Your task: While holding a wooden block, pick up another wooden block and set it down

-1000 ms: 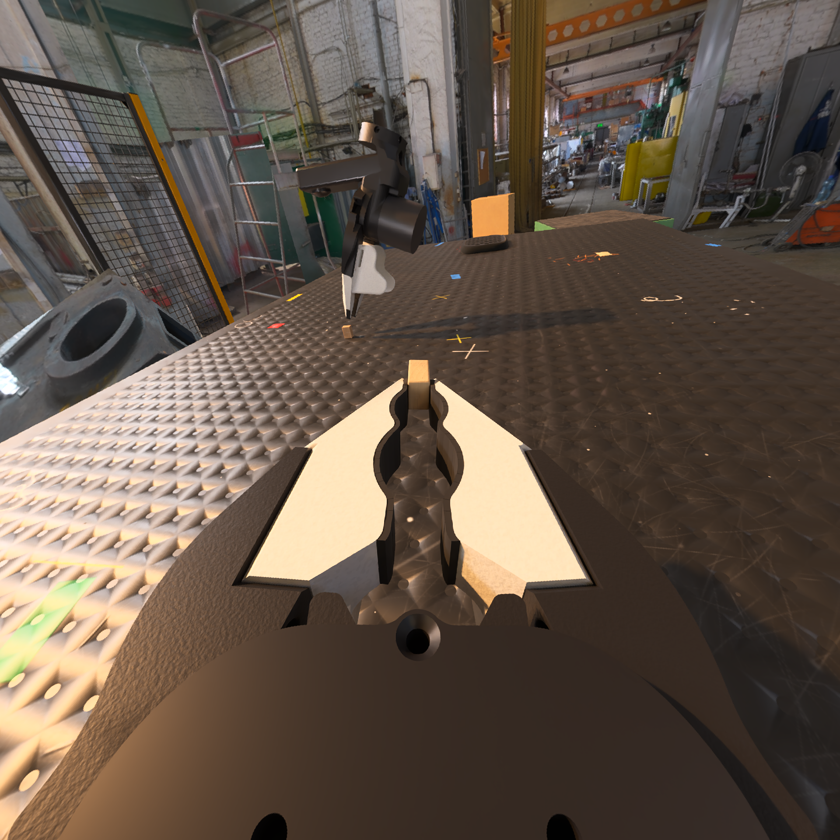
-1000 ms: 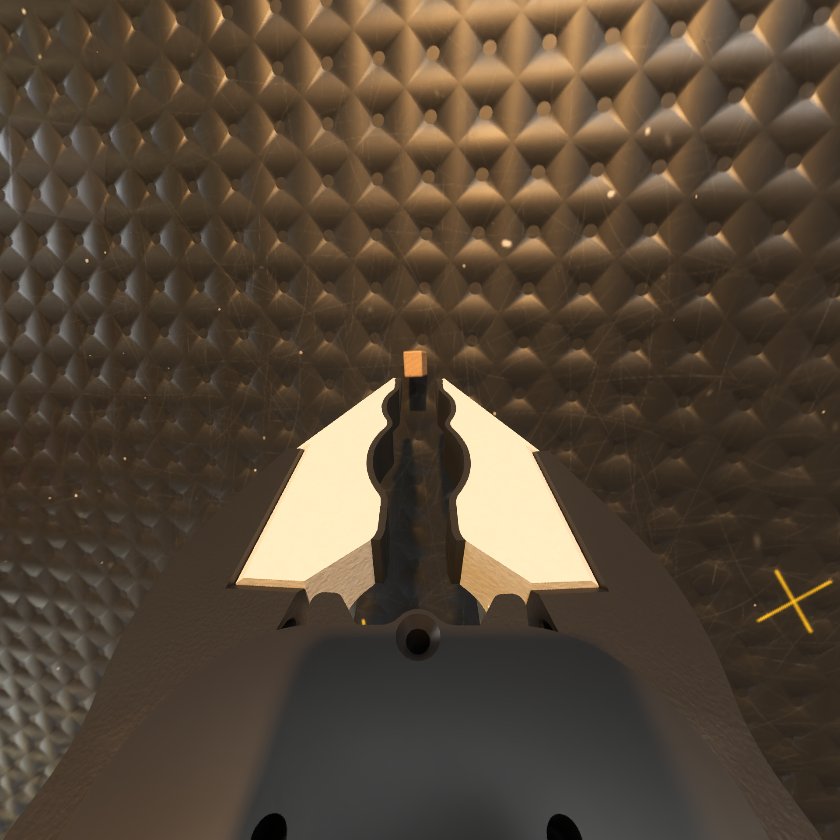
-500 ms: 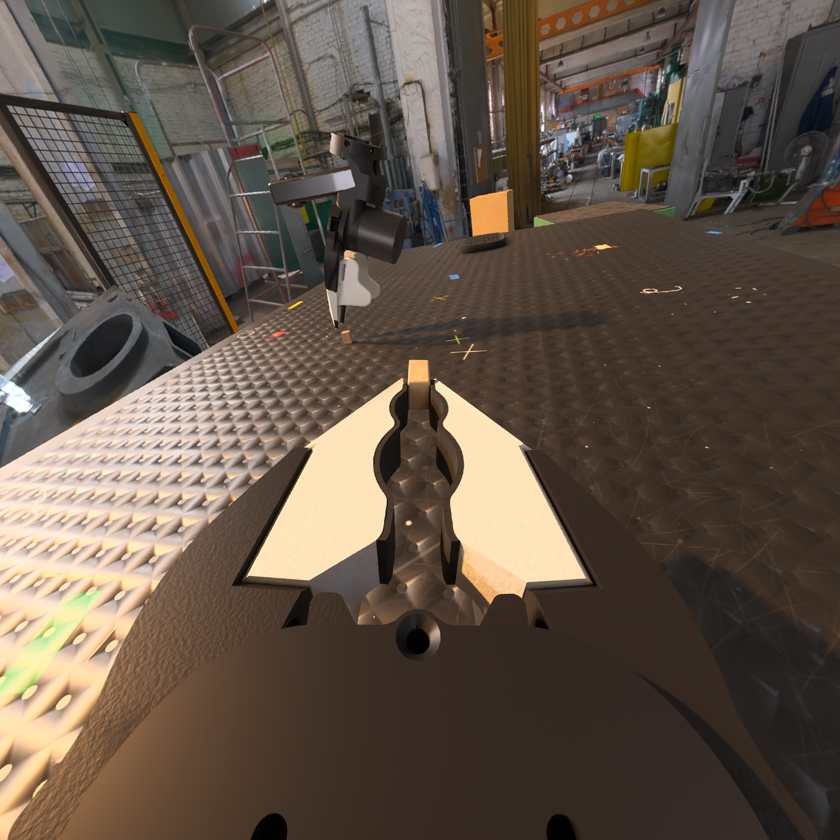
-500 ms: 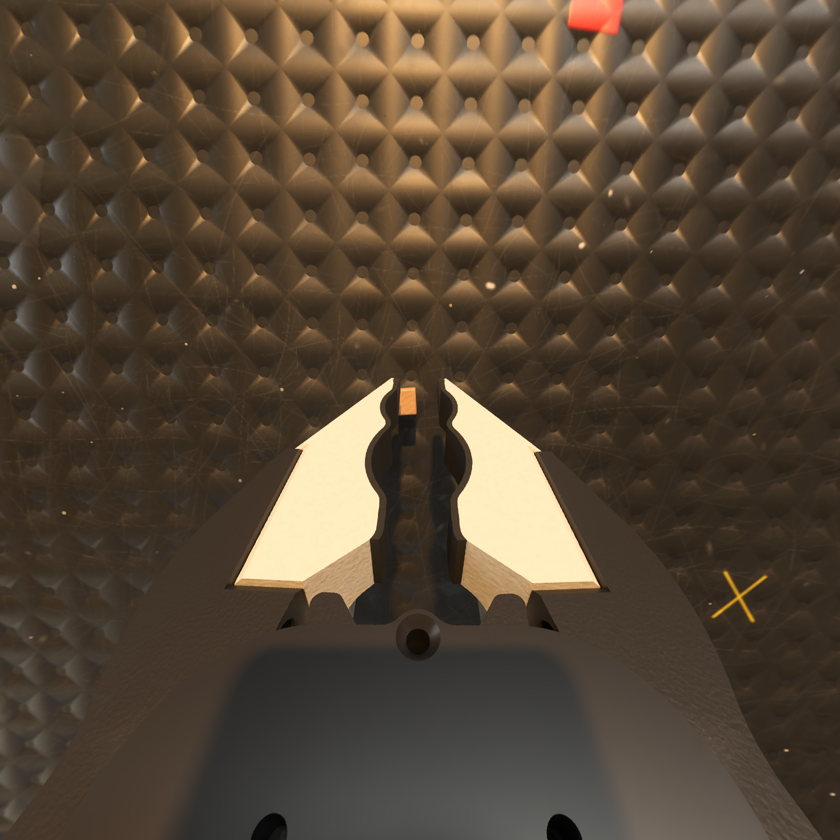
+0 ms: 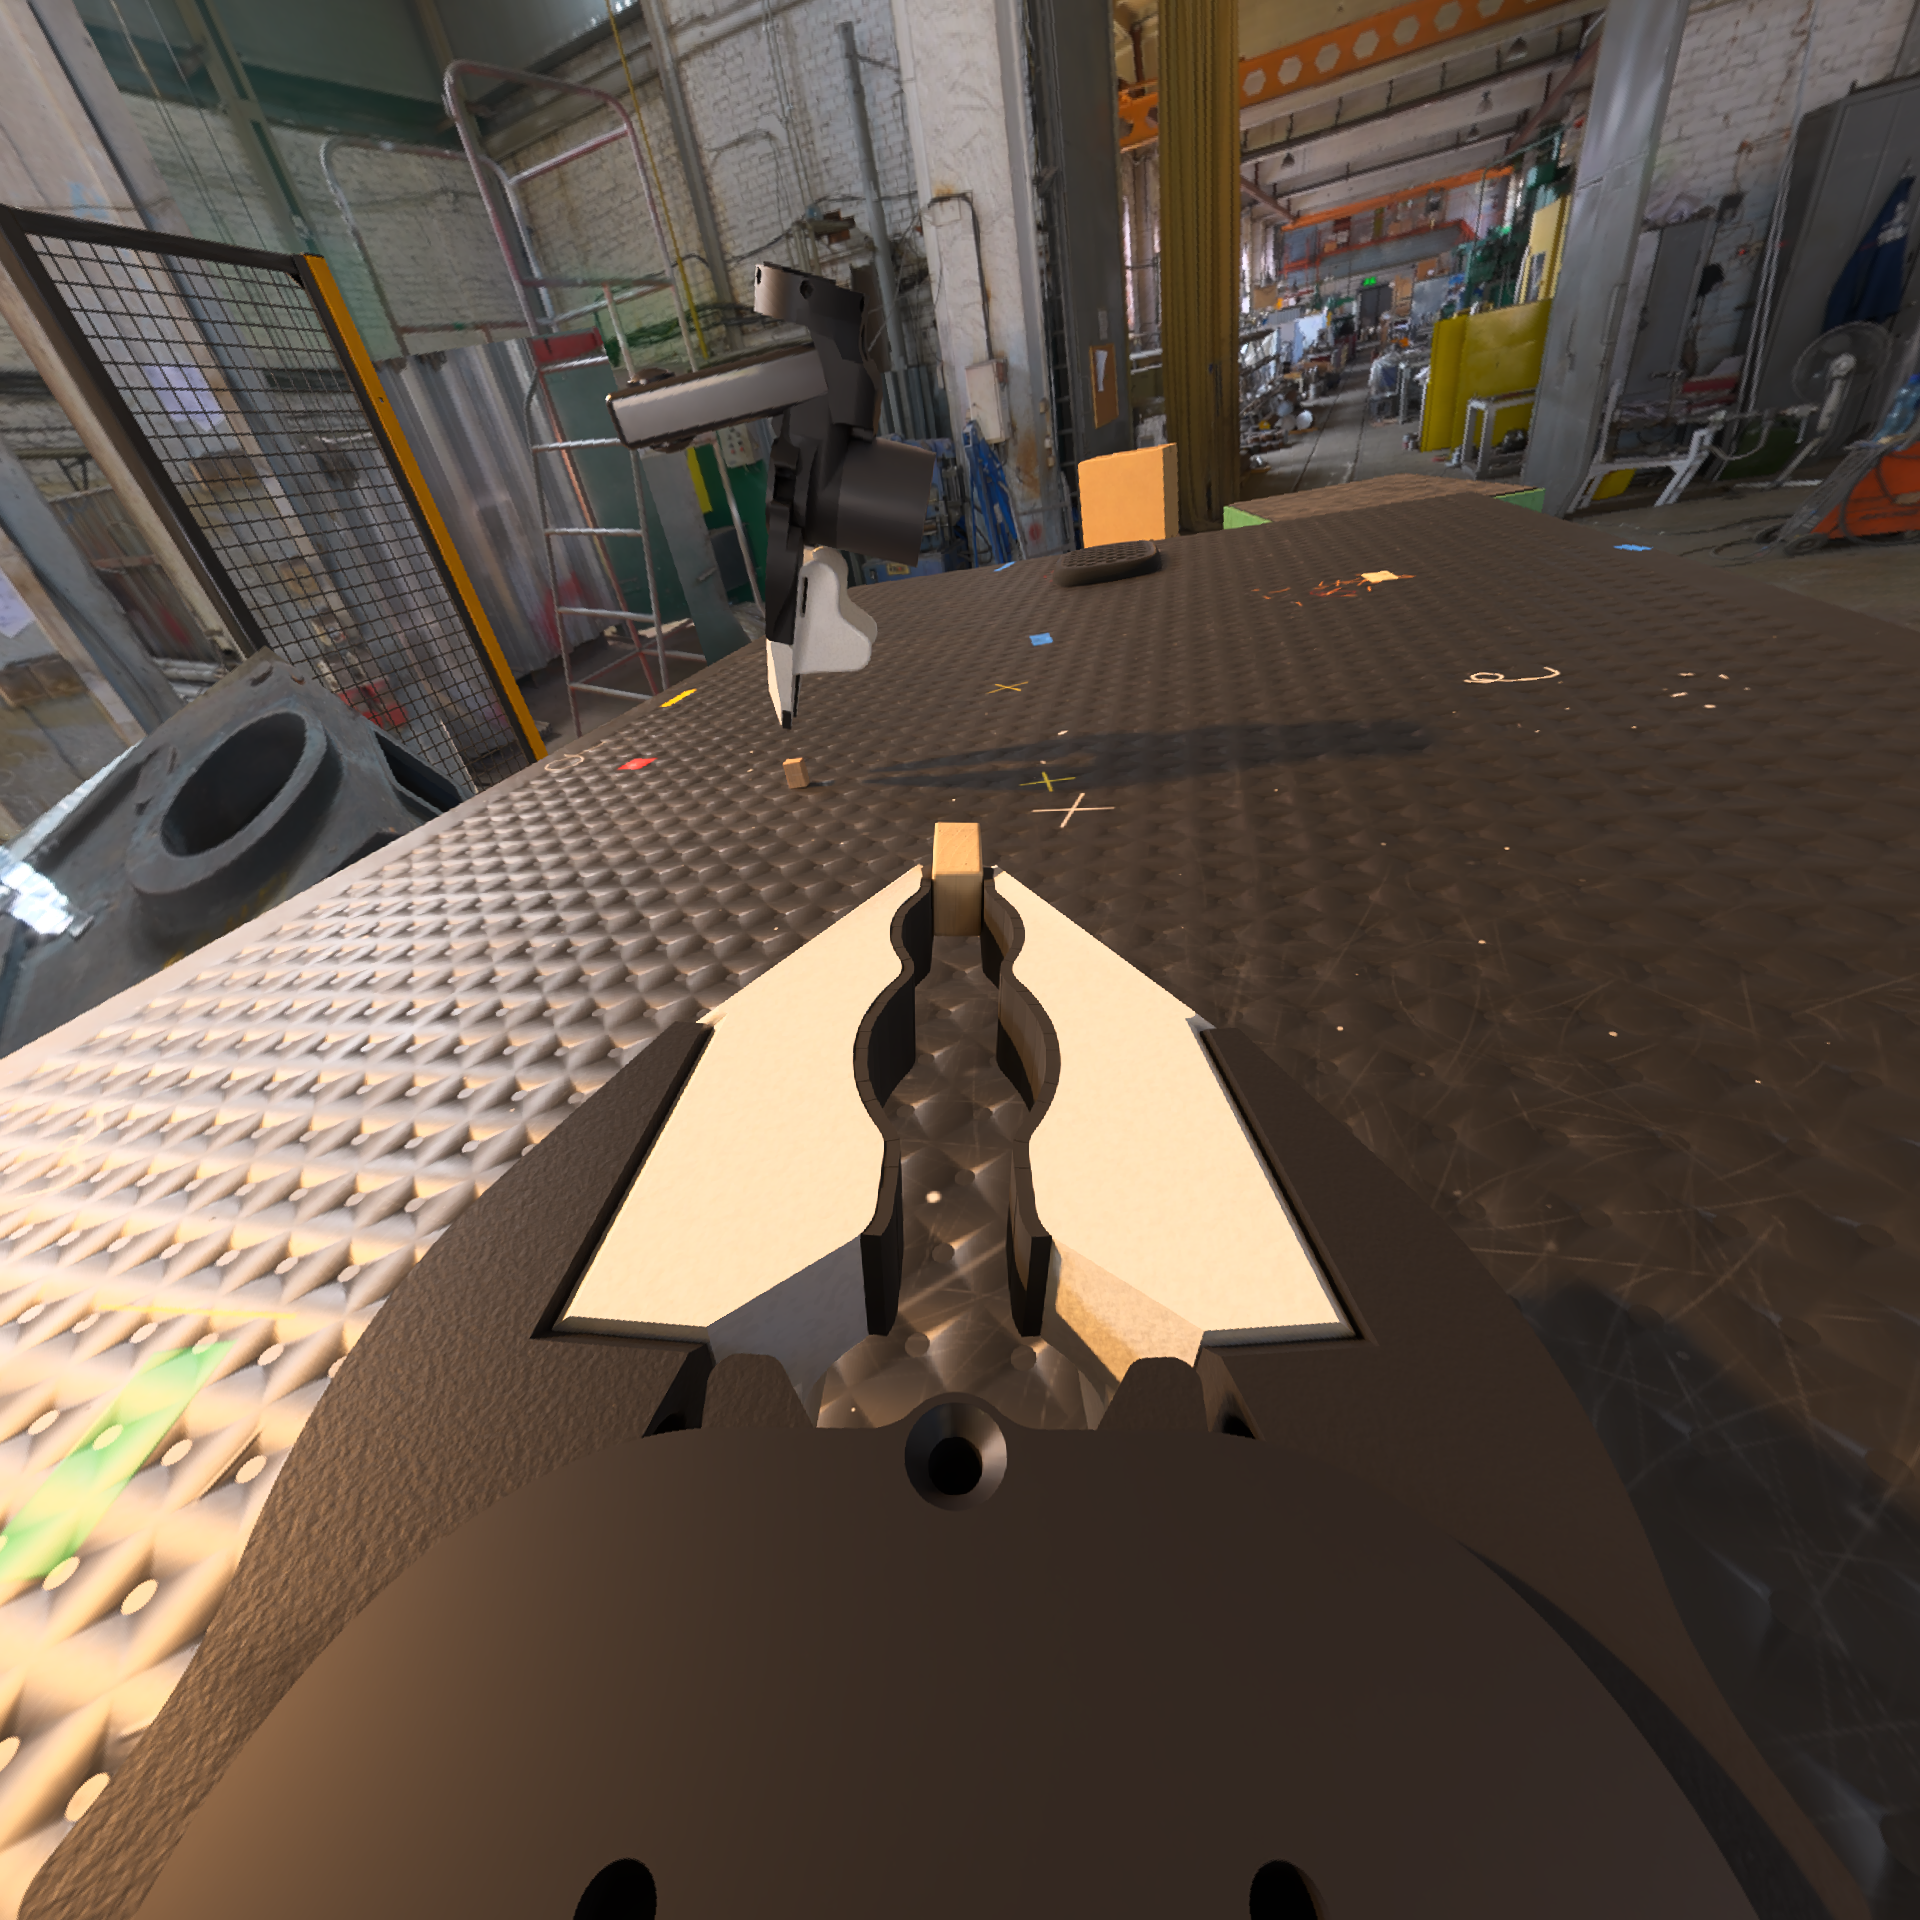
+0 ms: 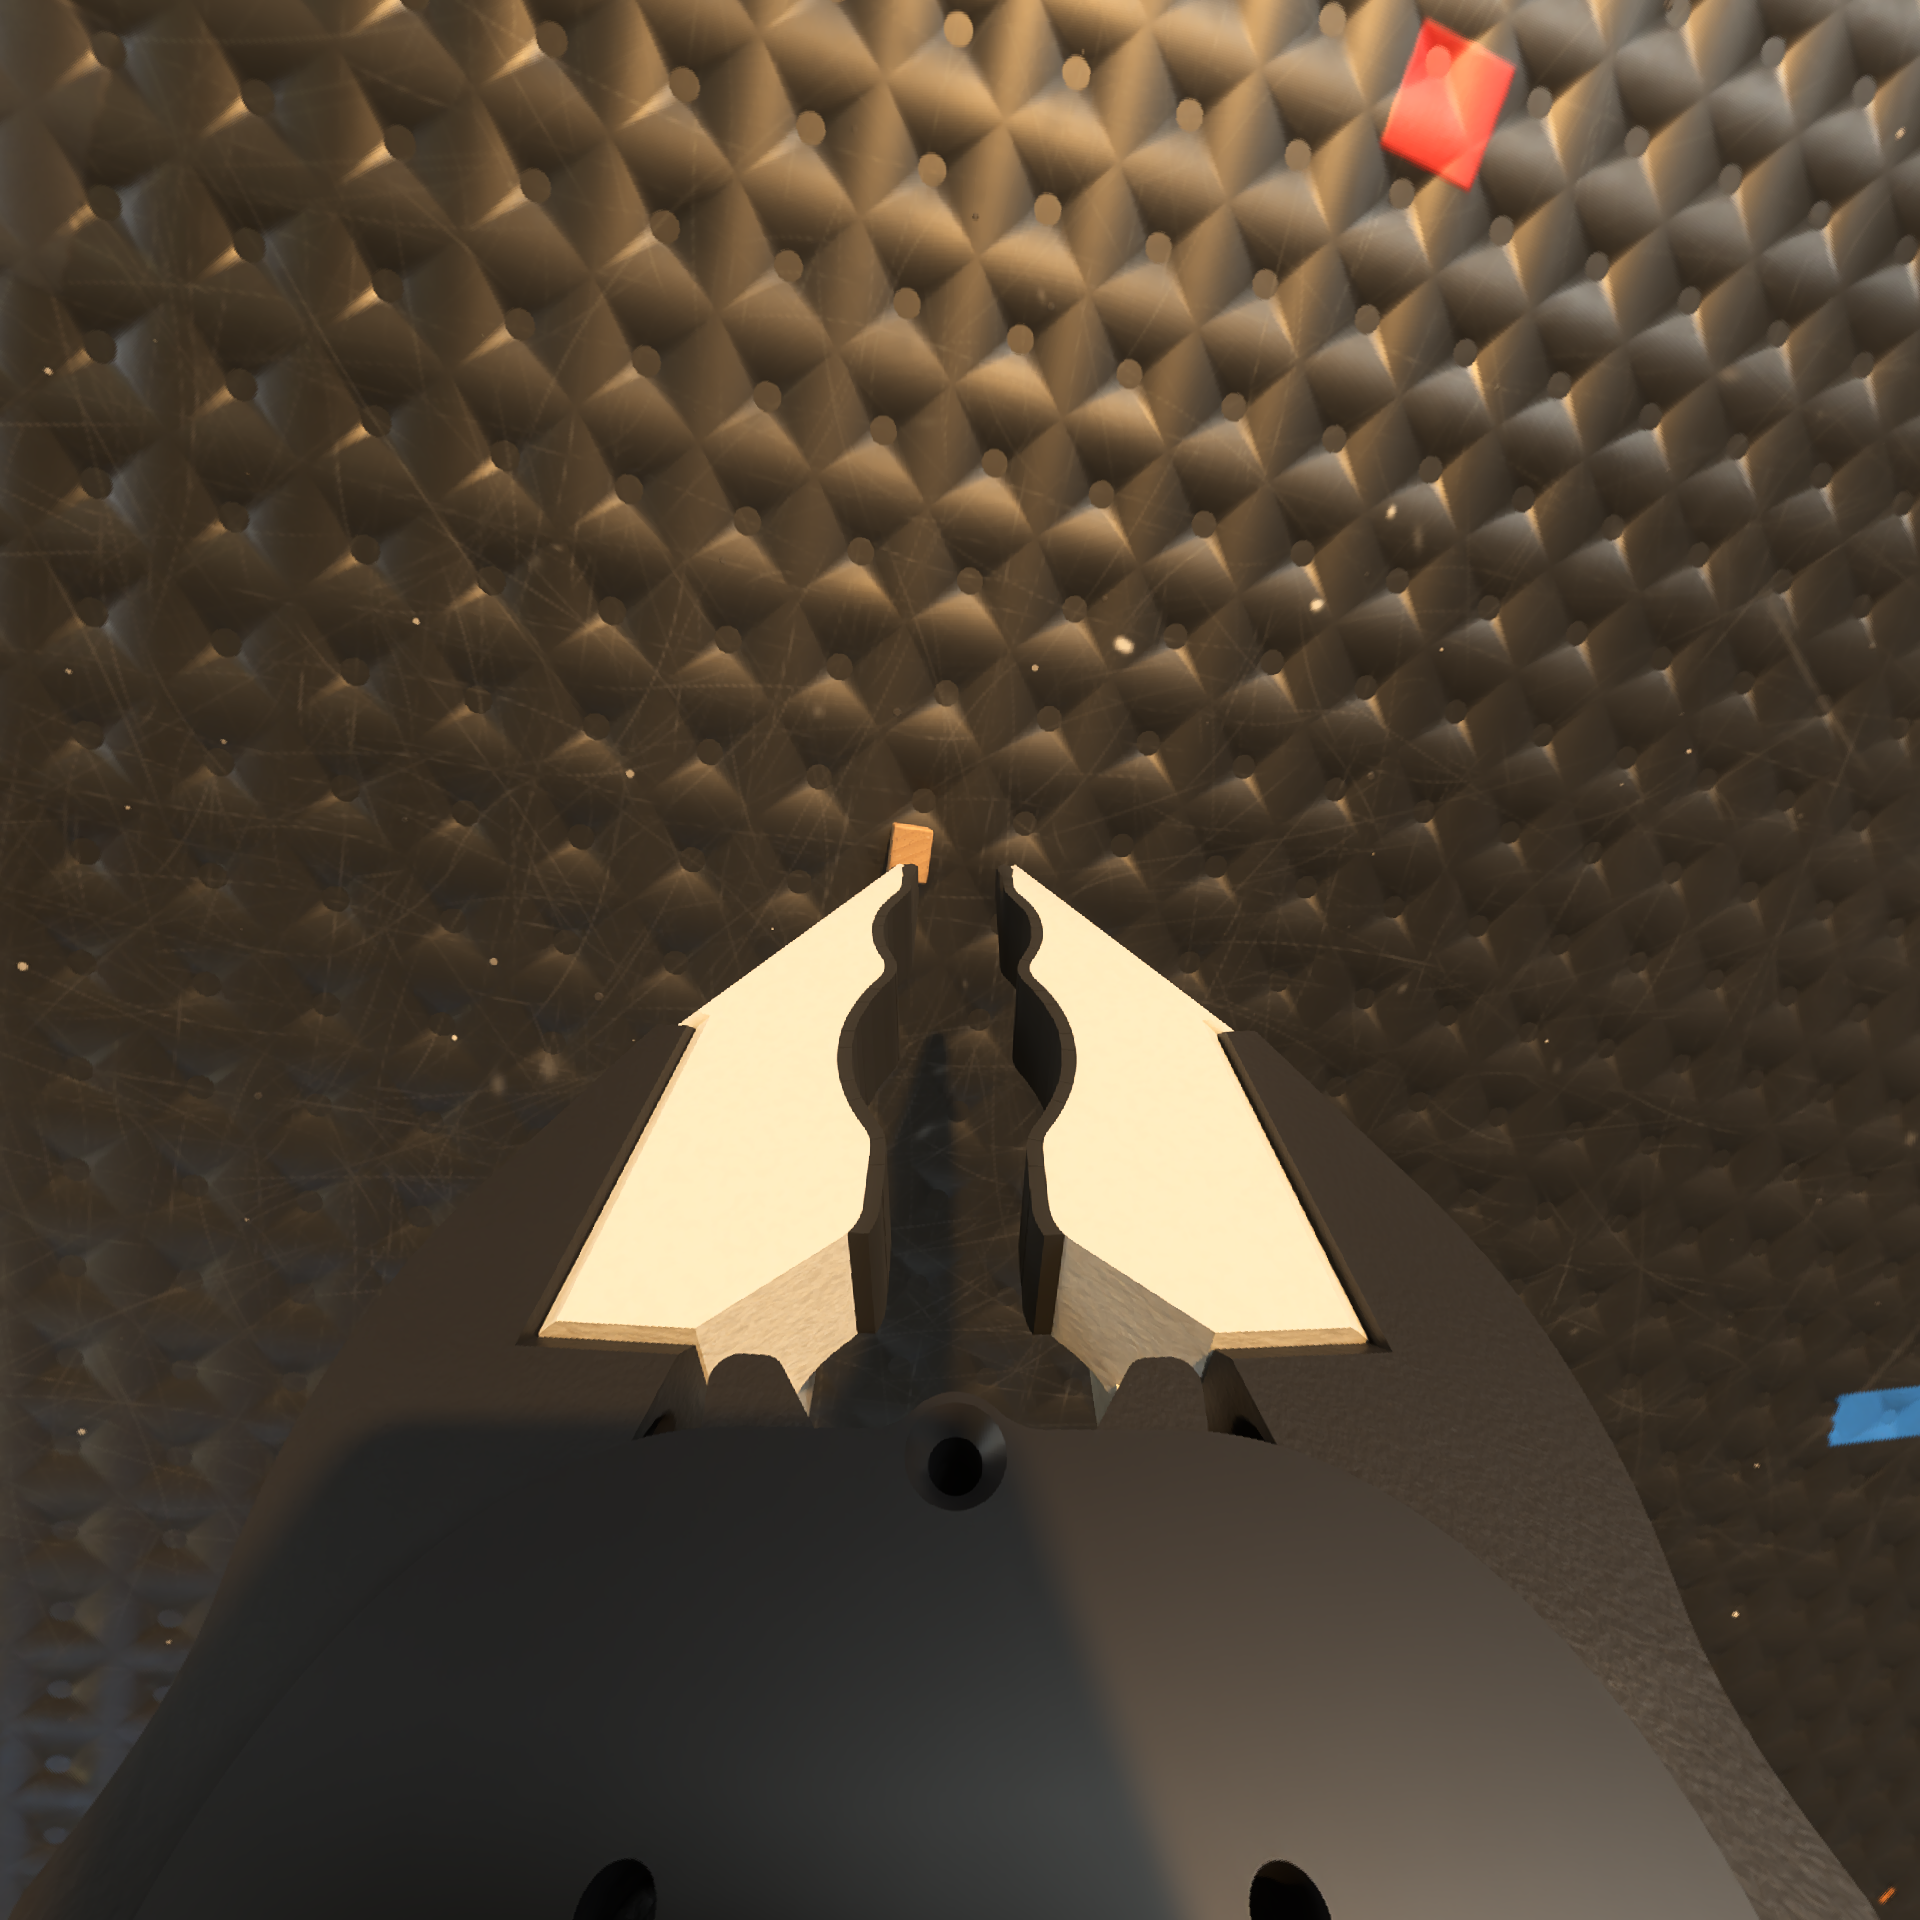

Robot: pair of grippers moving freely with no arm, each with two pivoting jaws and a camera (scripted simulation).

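Note:
My left gripper (image 5: 957,883) is shut on a pale wooden block (image 5: 956,878) at its fingertips, held above the studded metal table (image 5: 1351,987). A second small wooden block (image 5: 796,772) lies on the table farther ahead to the left. My right gripper (image 5: 784,707) hangs above that block, pointing down, its tips clear of it. In the right wrist view the right gripper (image 6: 954,878) is open and empty, and the small block (image 6: 911,850) lies on the table just beyond its left fingertip.
Coloured marks lie flat on the table: a red patch (image 6: 1446,102), a blue patch (image 6: 1875,1415), yellow and white crosses (image 5: 1070,805), a green patch (image 5: 104,1444). A dark oval pad (image 5: 1107,563) and an orange block (image 5: 1127,494) sit at the far edge. The table's left edge drops off beside a wire fence (image 5: 229,468).
My right gripper has opened wider and risen off the small block, which now lies on the table beyond its left fingertip instead of between the fingers. My left gripper keeps its block.

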